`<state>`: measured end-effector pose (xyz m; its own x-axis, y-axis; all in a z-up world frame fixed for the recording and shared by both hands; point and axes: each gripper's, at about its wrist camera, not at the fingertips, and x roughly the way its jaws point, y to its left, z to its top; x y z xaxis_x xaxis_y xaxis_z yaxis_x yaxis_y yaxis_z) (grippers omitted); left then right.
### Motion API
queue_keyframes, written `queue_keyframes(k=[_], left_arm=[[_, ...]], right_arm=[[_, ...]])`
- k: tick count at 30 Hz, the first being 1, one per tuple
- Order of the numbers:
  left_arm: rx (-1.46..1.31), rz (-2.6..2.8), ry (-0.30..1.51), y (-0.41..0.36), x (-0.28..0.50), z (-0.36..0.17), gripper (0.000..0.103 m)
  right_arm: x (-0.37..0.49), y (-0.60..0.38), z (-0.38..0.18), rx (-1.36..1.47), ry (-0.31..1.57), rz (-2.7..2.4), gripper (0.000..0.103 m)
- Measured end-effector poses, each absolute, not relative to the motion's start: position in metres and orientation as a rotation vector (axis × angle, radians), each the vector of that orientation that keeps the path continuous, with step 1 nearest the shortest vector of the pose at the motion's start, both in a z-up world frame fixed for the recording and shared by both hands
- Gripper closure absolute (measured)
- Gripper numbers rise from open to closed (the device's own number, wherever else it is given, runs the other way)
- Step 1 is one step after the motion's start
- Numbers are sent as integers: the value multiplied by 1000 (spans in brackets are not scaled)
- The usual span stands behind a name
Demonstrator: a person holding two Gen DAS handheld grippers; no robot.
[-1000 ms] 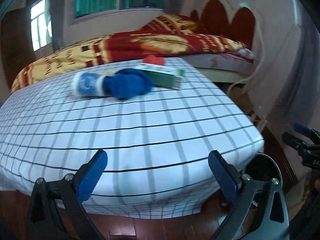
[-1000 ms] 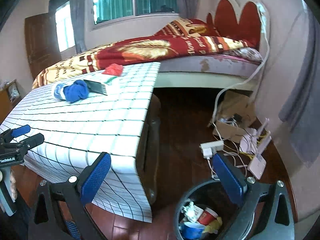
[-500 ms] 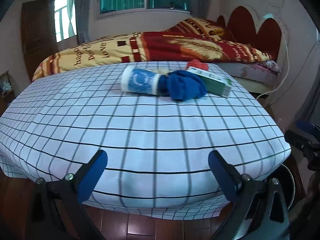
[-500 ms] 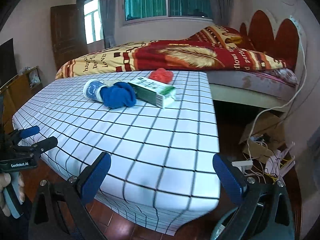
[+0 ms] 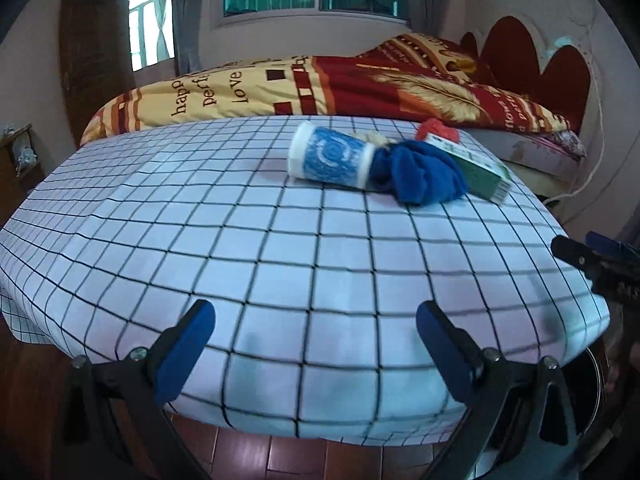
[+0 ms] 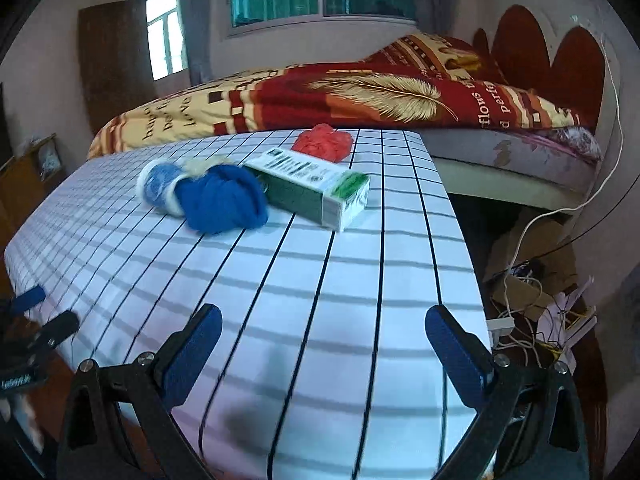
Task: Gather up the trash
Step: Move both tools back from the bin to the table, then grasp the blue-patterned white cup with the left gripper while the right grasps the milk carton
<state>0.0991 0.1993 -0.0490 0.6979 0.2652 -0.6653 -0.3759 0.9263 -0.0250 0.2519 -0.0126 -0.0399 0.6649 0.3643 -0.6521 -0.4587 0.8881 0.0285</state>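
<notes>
On the checked tablecloth (image 5: pixel 280 248) lie a blue and white paper cup (image 5: pixel 330 158) on its side, a crumpled blue cloth (image 5: pixel 420 176), a green and white carton (image 5: pixel 476 164) and a crumpled red wad (image 5: pixel 438 130). The right wrist view shows the cup (image 6: pixel 158 184), the blue cloth (image 6: pixel 224 204), the carton (image 6: pixel 312 188) and the red wad (image 6: pixel 324 144) too. My left gripper (image 5: pixel 314 344) is open and empty over the table's near edge. My right gripper (image 6: pixel 324 356) is open and empty over the table's near right corner.
A bed with a red and yellow quilt (image 5: pixel 320 84) stands behind the table. Cables and cardboard clutter (image 6: pixel 536 292) lie on the floor to the right. A dark bin rim (image 5: pixel 592 384) shows at the lower right of the left wrist view.
Both grippers have swung left and up from the bin side toward the table. The trash items now sit closer and more central. Both stay open.
</notes>
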Motion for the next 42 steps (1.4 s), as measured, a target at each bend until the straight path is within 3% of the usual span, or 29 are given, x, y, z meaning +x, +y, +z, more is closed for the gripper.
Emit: queue_keyframes(k=[20, 37, 38, 39, 42], left_arm=[[-200, 406, 743, 245, 144, -55, 2], [-209, 332, 780, 237, 200, -58, 3], [-205, 331, 779, 235, 202, -58, 3], [-202, 328, 778, 233, 205, -58, 3], [-199, 329, 774, 231, 210, -58, 4]], right_arm=[[304, 25, -45, -185, 733, 497, 0], [391, 71, -53, -482, 732, 665, 1], [392, 72, -54, -485, 732, 673, 4], [391, 71, -55, -489, 731, 675, 19], [382, 64, -52, -455, 737, 694, 29]])
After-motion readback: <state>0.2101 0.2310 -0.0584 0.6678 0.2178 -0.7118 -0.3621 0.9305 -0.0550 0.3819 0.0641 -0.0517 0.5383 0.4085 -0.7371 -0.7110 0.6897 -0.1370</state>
